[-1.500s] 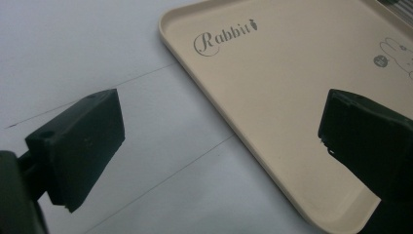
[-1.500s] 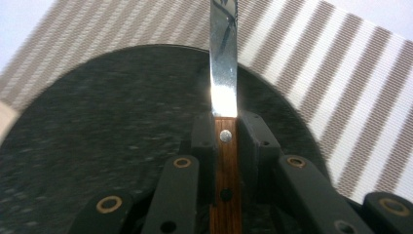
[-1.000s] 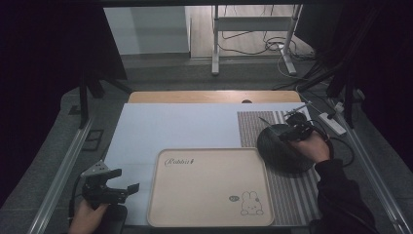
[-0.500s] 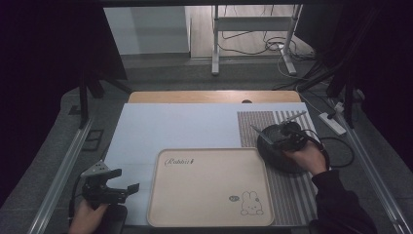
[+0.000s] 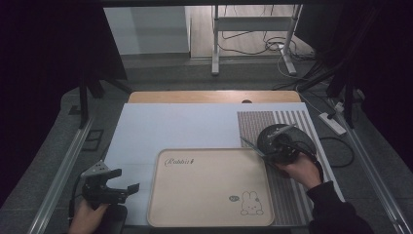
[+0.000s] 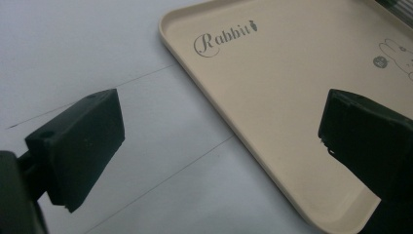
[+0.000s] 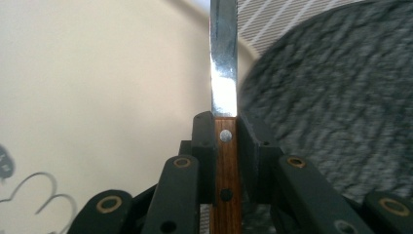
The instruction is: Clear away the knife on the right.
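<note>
Knife [image 7: 223,63] with wooden handle, clamped between the pads of the right gripper [image 7: 225,127].
Blade reaches over the right edge of the beige tray [image 5: 204,195], beside a dark round plate [image 5: 273,137] on the striped mat [image 5: 292,195]. Left gripper [image 6: 219,141]: jaws wide apart, empty, at the tray's left rim.

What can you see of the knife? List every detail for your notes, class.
The knife has a brown wooden handle with metal rivets and a shiny steel blade that looks serrated along one edge. The right gripper is shut on its handle. In the high view its blade points left, over the beige tray's right edge, beside a dark round plate.
</note>
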A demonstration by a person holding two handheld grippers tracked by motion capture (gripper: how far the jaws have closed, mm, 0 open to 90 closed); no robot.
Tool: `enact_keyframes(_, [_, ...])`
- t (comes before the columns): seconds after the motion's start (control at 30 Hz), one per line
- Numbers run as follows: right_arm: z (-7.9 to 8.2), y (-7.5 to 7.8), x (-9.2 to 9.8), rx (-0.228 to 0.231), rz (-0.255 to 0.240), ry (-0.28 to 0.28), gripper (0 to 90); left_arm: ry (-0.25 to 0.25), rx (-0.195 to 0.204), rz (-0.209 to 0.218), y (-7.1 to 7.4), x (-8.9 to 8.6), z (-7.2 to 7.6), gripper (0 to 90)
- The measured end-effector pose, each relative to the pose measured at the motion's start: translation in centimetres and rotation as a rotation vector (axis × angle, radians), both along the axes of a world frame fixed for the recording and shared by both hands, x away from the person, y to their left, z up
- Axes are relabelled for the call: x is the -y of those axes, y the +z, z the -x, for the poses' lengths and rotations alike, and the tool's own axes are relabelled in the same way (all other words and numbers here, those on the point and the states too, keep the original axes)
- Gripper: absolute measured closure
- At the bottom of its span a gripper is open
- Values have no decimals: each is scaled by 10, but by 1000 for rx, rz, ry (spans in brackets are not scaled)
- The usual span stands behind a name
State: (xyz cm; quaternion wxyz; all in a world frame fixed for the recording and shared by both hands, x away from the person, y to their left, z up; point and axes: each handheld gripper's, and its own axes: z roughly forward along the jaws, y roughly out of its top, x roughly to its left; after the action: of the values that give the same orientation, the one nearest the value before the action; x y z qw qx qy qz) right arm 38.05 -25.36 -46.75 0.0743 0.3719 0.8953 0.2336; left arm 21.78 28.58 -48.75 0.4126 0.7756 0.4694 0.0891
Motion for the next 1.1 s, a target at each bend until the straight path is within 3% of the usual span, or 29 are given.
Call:
enact_keyframes(0.47, [34, -5, -28, -20, 5, 68, 774, -1, 1, -6, 0, 1, 0, 30])
enact_keyframes(0.67, [52, -8, -50, -30, 5, 119, 774, -1, 1, -9, 0, 1, 0, 30])
enact_keyframes(0.93, [60, -14, -64, -36, -1, 114, 773, -1, 2, -11, 0, 1, 0, 30])
enact_keyframes(1.1, [61, -28, -67, -41, 34, 109, 770, -3, 2, -13, 0, 1, 0, 30])
